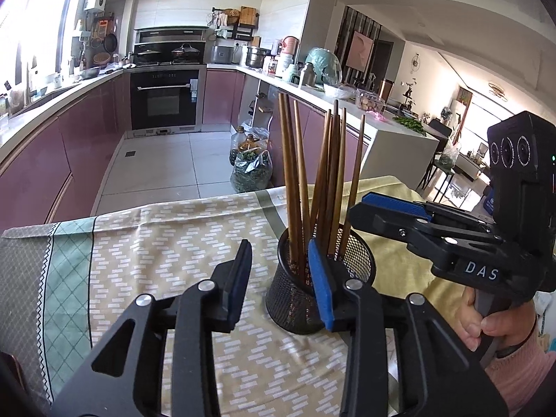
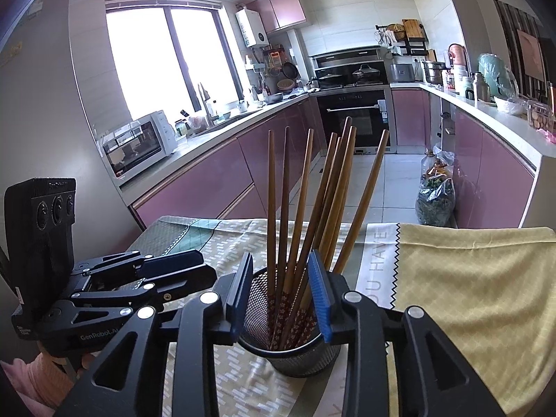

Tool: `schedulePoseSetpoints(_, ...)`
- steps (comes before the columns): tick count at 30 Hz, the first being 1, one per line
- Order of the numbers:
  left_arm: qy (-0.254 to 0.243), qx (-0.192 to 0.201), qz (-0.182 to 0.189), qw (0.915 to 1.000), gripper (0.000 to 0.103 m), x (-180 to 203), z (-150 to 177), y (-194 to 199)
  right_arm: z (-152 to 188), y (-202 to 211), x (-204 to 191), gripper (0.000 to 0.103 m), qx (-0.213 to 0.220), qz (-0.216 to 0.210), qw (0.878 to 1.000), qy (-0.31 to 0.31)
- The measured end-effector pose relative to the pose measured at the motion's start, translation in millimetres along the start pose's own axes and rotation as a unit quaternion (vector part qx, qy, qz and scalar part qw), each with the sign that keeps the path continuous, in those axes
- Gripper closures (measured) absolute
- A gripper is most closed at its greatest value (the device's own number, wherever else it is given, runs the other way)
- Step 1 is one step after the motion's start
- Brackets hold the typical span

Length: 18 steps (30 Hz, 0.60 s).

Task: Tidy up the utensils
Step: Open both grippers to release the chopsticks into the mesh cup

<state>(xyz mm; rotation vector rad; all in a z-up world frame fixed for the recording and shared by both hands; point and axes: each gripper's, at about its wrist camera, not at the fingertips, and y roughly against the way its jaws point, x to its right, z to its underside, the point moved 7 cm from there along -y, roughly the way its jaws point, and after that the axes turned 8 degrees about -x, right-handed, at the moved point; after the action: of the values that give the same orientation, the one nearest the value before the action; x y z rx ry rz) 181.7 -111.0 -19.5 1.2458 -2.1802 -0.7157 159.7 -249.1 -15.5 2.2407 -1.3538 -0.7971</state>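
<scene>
While the chopsticks (image 2: 305,208) are kept upright, tips down, in the mesh holder (image 2: 288,344) on the cloth-covered counter (image 2: 469,295), the holder is straddled by the wide-spread right tongs (image 2: 283,290), seemingly for steadying, and the left tongs (image 1: 279,278), also spread, are held empty just beside it.

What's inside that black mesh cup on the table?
The black mesh cup holds a bundle of brown wooden chopsticks standing upright, floral-patterned tips down. The cup's bottom is hidden by its wall and the right claw around it.
</scene>
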Motion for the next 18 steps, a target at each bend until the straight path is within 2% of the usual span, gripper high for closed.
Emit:
schedulePoseSetpoints(2,0.004,0.015,-0.013,0.9998,0.057,-4.5,5.7,9.2,2.8,5.6,-6.0,0.052,0.01,0.006,1.0,0.009)
schedulePoseSetpoints(4,0.008,0.032,-0.032,0.9989,0.044,-10.8,11.5,19.7,6.0,11.8,-11.9,0.04,0.023,0.015,0.999,0.021)
schedulePoseSetpoints(5,0.012,0.041,-0.04,0.9983,0.04,-14.4,14.7,25.6,8.9,15.0,-15.3,0.032,0.03,0.022,0.999,0.026)
schedulePoseSetpoints(6,0.016,0.05,-0.05,0.9974,0.031,-18.2,17.6,31.6,11.0,17.8,-17.9,0.023,0.038,0.03,0.998,0.032)
schedulePoseSetpoints(7,0.021,0.06,-0.063,0.996,0.023,-22.6,21.0,38.5,13.3,20.9,-20.0,0.019,0.046,0.041,0.997,0.038)
schedulePoseSetpoints(10,0.028,0.084,-0.095,0.9916,0.006,-30.0,28.1,55.5,19.6,27.1,-23.6,0.006,0.065,0.067,0.995,0.048)
schedulePoseSetpoints(13,0.035,0.115,-0.12,0.9855,0.006,-35.4,35.5,73.3,27.4,31.6,-26.7,0.006,0.085,0.088,0.991,0.054)
schedulePoseSetpoints(18,0.037,0.142,-0.148,0.978,0.006,-40.6,44.5,91.9,33.7,35.2,-29.4,0.006,0.103,0.101,0.988,0.052)
